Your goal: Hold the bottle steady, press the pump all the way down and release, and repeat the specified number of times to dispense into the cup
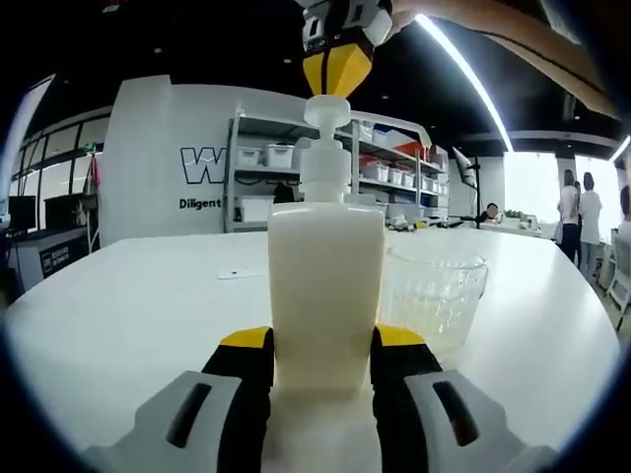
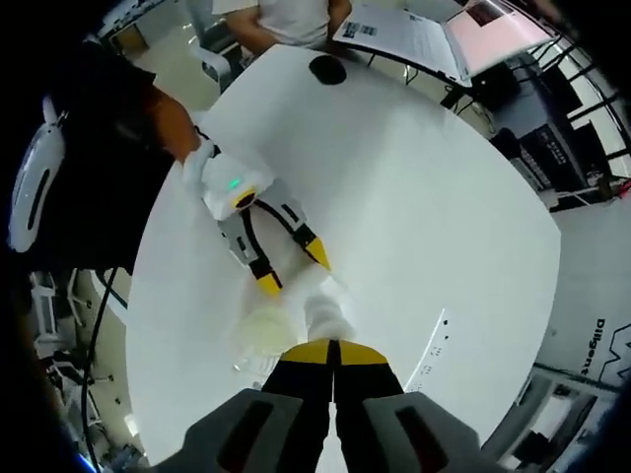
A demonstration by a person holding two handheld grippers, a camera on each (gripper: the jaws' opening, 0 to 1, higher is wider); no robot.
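A round white table [image 2: 444, 197] is seen from above in the right gripper view, and the bottle [image 1: 326, 286] stands well in from its edges. Only this view takes in the table's whole outline, the dark object [image 2: 327, 69] near its far edge, the laptop [image 2: 444, 34] beyond that edge, and a seated person's torso there. Only the left gripper view gives the room at table height: a white wall with lettering, shelving [image 1: 385, 163] with bins, and people standing far off at the right.

In the left gripper view the bottle is seen upright, its long axis vertical, the pump [image 1: 326, 113] on top with its spout directed toward the cup [image 1: 434, 296], which stands just beside the bottle on the right. In the right gripper view the bottle [image 2: 330, 315] is looked down on along its axis and the cup [image 2: 264, 330] appears as a pale ring.

The left gripper [image 1: 326, 370] is pinched on the bottle, one jaw against each side of its lower body; in the right gripper view it [image 2: 293, 266] is seen reaching in from a gloved hand [image 2: 212, 177]. The right gripper [image 2: 333, 355] has its jaws pressed together; in the left gripper view its yellow tip [image 1: 337, 74] is seen resting on the pump head.
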